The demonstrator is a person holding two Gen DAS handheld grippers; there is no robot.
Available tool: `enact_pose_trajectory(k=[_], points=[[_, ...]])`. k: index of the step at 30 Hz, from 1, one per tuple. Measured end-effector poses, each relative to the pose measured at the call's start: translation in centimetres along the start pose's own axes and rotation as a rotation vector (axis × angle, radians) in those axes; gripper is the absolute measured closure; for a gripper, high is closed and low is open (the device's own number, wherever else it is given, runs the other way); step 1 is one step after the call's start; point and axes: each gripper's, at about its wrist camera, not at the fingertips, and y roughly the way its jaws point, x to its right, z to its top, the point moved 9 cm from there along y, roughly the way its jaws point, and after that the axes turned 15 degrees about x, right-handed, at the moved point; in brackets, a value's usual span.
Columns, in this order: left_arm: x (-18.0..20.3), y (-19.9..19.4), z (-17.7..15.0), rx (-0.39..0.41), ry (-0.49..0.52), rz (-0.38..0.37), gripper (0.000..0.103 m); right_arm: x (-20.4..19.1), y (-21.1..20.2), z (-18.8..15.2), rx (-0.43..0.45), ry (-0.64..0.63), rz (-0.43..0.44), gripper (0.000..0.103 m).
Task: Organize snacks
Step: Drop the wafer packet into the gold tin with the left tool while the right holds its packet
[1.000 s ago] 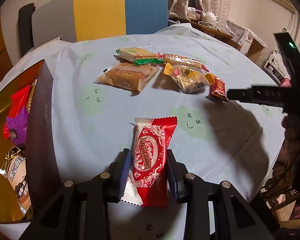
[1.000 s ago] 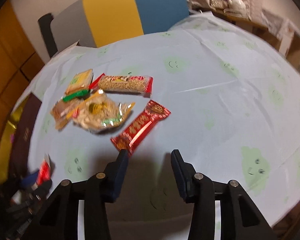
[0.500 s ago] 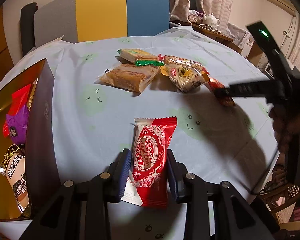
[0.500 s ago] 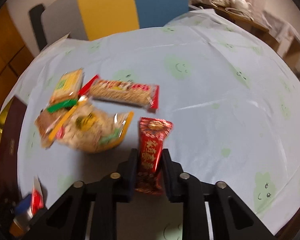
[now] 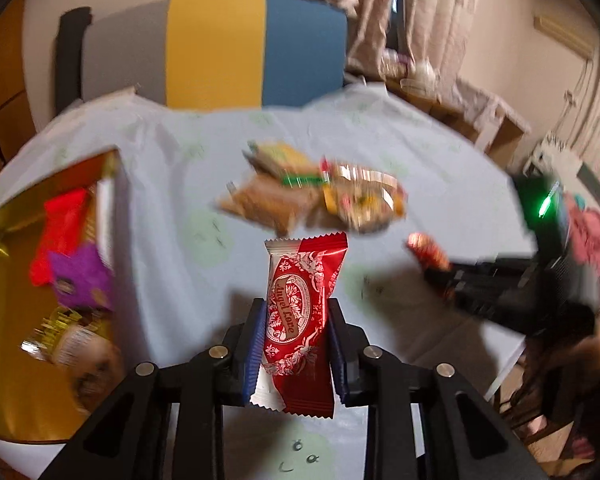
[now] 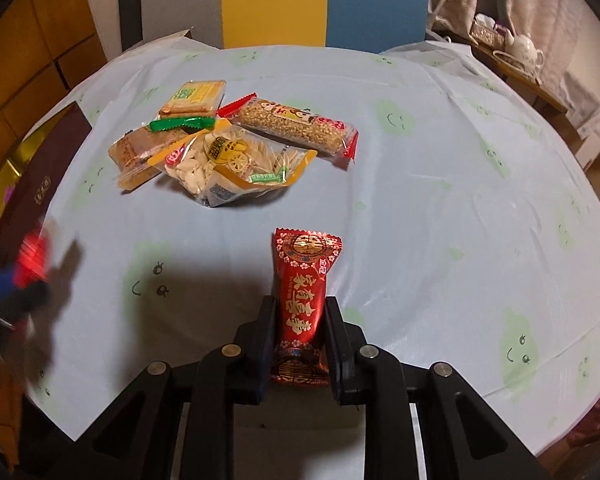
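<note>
a round table under a pale blue cloth printed with green smiley faces fills both views, with a grey, yellow and blue chair back behind it and a white teapot on a side shelf at the right.

the left gripper is clamped on a red and white wafer packet, held upright between its blue-padded fingers above the cloth. to its left lies an open gold-lined box with a dark wall; a red packet, a purple packet and a gold and white packet lie inside. this view is blurred by motion.

the right gripper is clenched on a dark red candy bar with gold characters, standing upright between its fingers above the table.

farther back on the cloth sits a pile of four snacks touching or overlapping one another: a clear bag of pale seeds in front, a brown cake packet partly beneath it on the left, a yellow biscuit packet with a green end behind, and a long sesame bar with red ends lying slantwise at the right.
</note>
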Motion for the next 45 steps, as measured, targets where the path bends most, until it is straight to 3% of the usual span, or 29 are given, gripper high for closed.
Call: enact_pose_trajectory(k=[3,8,14,19,27,35,45], points=[[-2.1,-2.0,2.6,0.058,-0.074,0.005,0.074,0.1,0.2,0.0,0.001,0.006,0.002,0.08],[-10.7,-3.7,5.4,0.084,-0.272,0.148,0.074,0.0,0.1,0.0,0.011,-0.003,-0.003,0.08],[-20.6,-3.7,4.5,0.043,-0.485,0.314,0.074,0.0,0.1,0.0,0.014,-0.005,-0.001,0.08],[-24.6,-2.3,2.1,-0.025,-0.626,0.382,0.073,0.0,0.1,-0.1,0.017,-0.005,-0.004,0.08],[-25.5,0.2,-0.8,-0.12,-0.614,0.416,0.068,0.0,0.1,0.0,0.017,-0.011,-0.006,0.08],[-23.7,-3.1,0.4,-0.032,-0.459,0.504,0.068,-0.1,0.0,-0.1,0.025,-0.012,-0.009,0.08],[-19.4,-7.0,1.7,0.047,-0.32,0.506,0.068,-0.5,-0.7,-0.3,0.02,0.019,0.031,0.08]])
